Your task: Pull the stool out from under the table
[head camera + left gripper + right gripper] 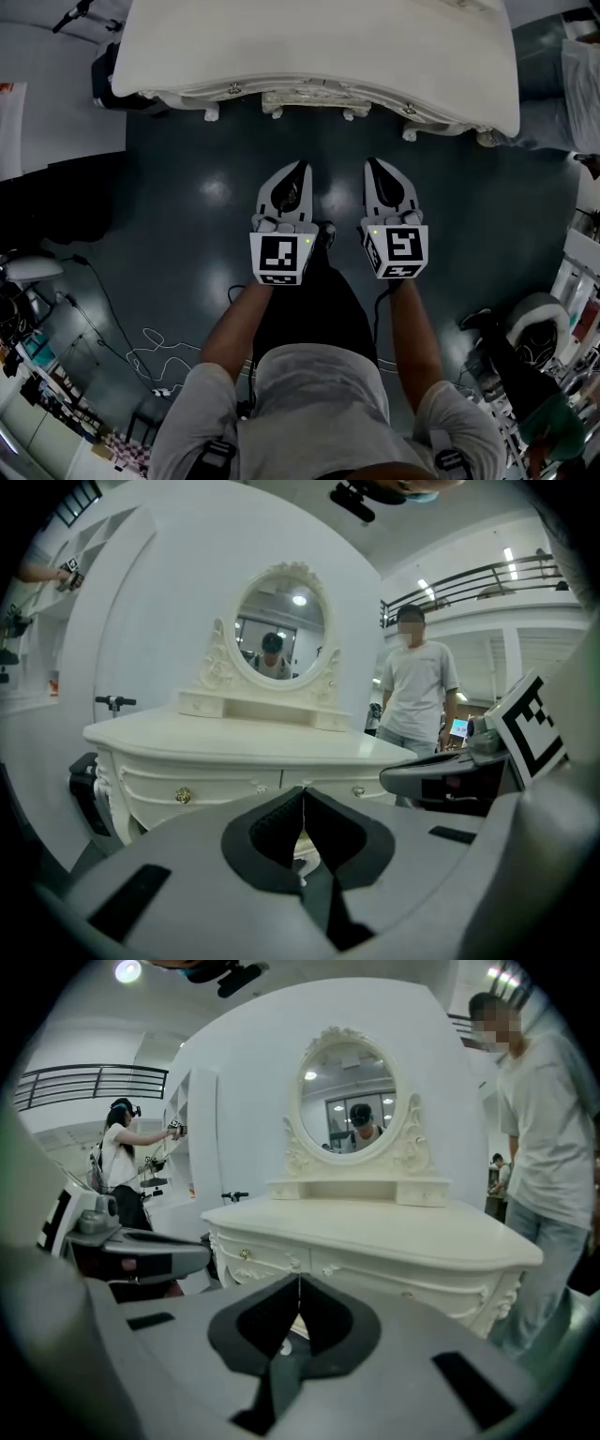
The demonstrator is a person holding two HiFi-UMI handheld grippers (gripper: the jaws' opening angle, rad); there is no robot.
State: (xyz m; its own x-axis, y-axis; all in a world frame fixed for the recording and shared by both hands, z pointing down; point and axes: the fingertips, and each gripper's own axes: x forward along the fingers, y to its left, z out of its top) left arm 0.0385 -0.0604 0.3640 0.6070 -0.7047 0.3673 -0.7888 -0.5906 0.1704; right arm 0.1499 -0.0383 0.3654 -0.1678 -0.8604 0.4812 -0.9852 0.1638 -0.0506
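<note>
Left gripper (300, 167) and right gripper (374, 164) are both fully closed with nothing between their jaws. They are held side by side above the dark floor (187, 187), aimed at twelve o'clock toward the cream worktop (319, 37). The stool (309, 101) appears to be the carved cream piece tucked under the worktop's front edge at twelve o'clock. Only its near rim shows, well apart from both grippers.

As I judge it, a pinch on that thin carved rim could slip. An uneven pull from one side could swing the stool into the worktop's legs. Loose cables (141, 352) on the floor at seven o'clock could snag a backward step.
</note>
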